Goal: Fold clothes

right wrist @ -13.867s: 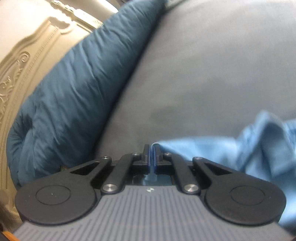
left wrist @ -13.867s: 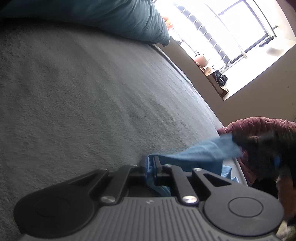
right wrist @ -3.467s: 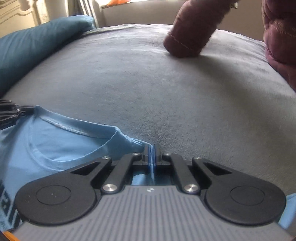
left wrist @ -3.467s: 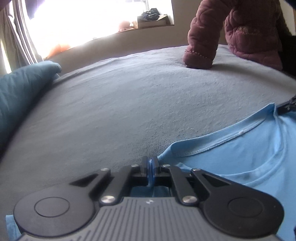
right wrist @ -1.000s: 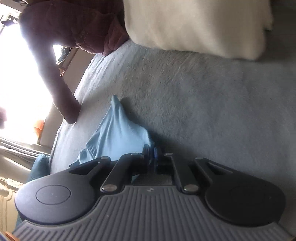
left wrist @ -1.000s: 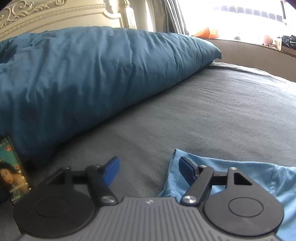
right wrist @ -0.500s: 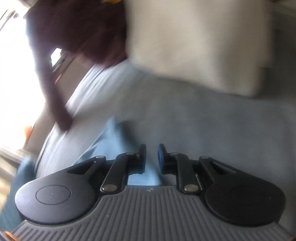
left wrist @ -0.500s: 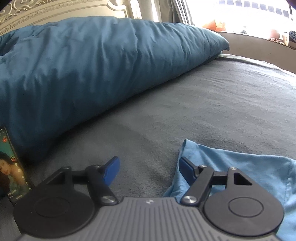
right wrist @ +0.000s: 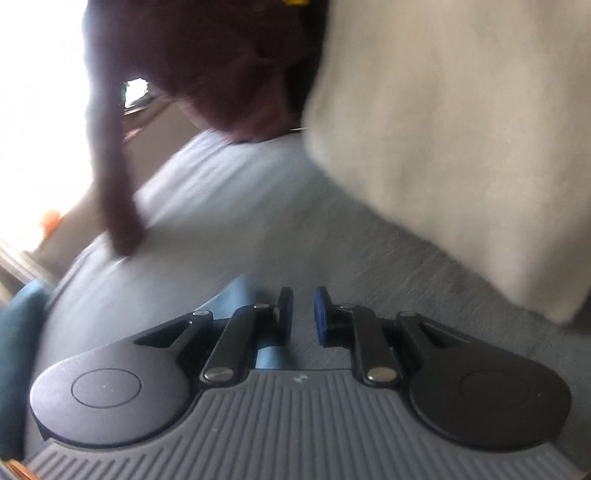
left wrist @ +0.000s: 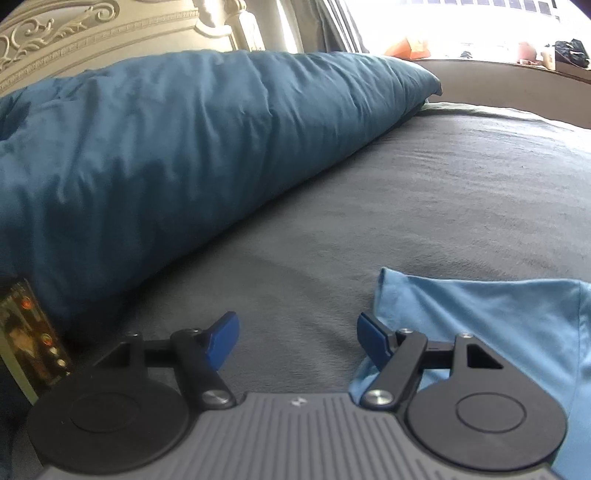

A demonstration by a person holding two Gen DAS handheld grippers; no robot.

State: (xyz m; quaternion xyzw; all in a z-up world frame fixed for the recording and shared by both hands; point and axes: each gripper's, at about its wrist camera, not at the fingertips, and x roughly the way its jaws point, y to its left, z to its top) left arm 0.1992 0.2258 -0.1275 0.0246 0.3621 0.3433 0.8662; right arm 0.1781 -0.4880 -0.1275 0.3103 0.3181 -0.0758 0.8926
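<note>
left gripper (left wrist: pixel 297 334): agape, empty | right gripper (right wrist: pixel 303 314): parted, empty | blue shirt (left wrist: pixel 491 325): flat on bed (left wrist: pixel 443 206)

Carved cream headboard (left wrist: pixel 92 33) behind a teal duvet (left wrist: pixel 184 147); bright window (left wrist: pixel 461 22), possibly sunlit.

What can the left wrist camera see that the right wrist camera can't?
Only the left wrist view shows the carved headboard, a phone propped by the big teal pillow, and the open left gripper. Only the right wrist view, which is blurred, shows a cream blanket, a maroon garment and the right gripper, slightly open and empty. Both show the grey bed cover and the light blue shirt.
</note>
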